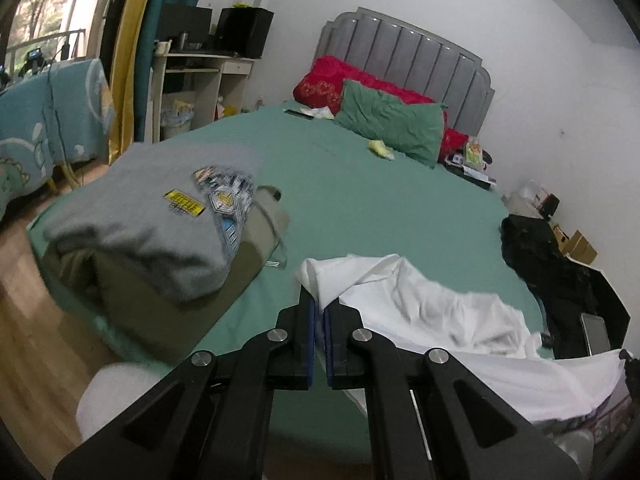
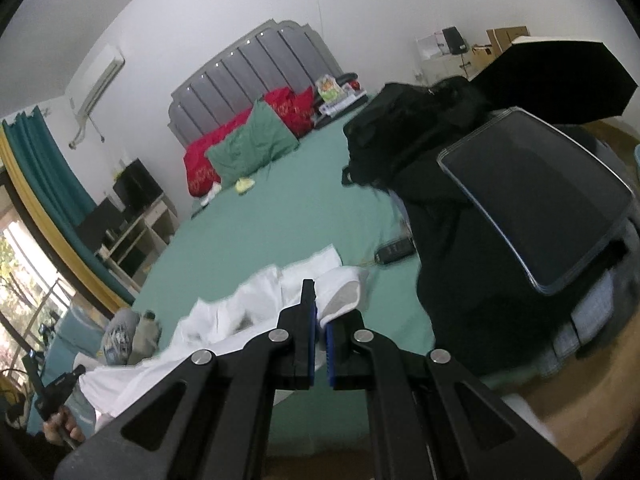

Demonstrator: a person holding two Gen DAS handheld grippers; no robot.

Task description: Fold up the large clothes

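A large white garment (image 1: 432, 308) lies crumpled on the green bed sheet (image 1: 352, 200) near the foot of the bed. My left gripper (image 1: 319, 304) is shut on one edge of it, the cloth pinched between the blue pads. In the right wrist view the same white garment (image 2: 256, 304) stretches to the left, and my right gripper (image 2: 320, 312) is shut on its other end. The cloth hangs slack between the two grippers. The left gripper also shows at the lower left of the right wrist view (image 2: 60, 396).
A stack of folded clothes, grey top (image 1: 140, 224) over olive fabric, sits at the bed's left corner. Green and red pillows (image 1: 388, 120) lie by the grey headboard. A black bag (image 2: 460, 208) with a tablet (image 2: 536, 196) stands at the bed's right side. Wooden floor lies below.
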